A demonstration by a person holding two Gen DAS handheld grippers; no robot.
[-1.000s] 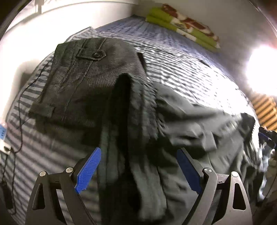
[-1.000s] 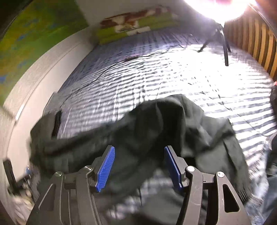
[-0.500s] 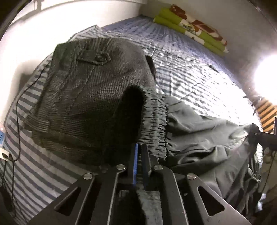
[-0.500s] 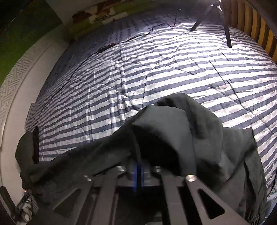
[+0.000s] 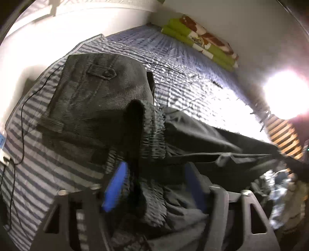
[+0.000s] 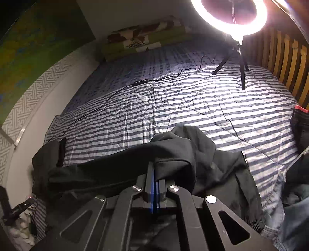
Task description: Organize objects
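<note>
The dark track pants (image 5: 202, 139) lie slung between the two grippers above the striped quilt (image 6: 173, 100), their long axis running roughly crosswise from one hand to the other. In the right wrist view the right gripper (image 6: 155, 185) has its blue pads pressed together on a fold of the black fabric, which drapes over the closed jaws and trails off toward the left edge of the bed. In the left wrist view the left gripper (image 5: 154, 185) has its jaws opening; the gathered elastic waistband (image 5: 152, 135) stands between the blue pads, but the pads appear clear of it on both sides, though motion blur makes the contact hard to judge. From that gripper the cloth stretches away to the right, taut toward the other hand. Just beyond the waistband, a folded grey checked garment (image 5: 96, 96) with a buttoned pocket flap lies flat on the quilt near the wall. The coming move likely turns on this: only the right hand seems to hold the pants firmly, while the waistband end sits right at the left jaws, so the left hand is nearer to re-grip it. If it does not, that end would probably sag onto the folded garment. A ring light (image 6: 229, 17) on a tripod stands at the far side of the bed, well apart from the work.
</note>
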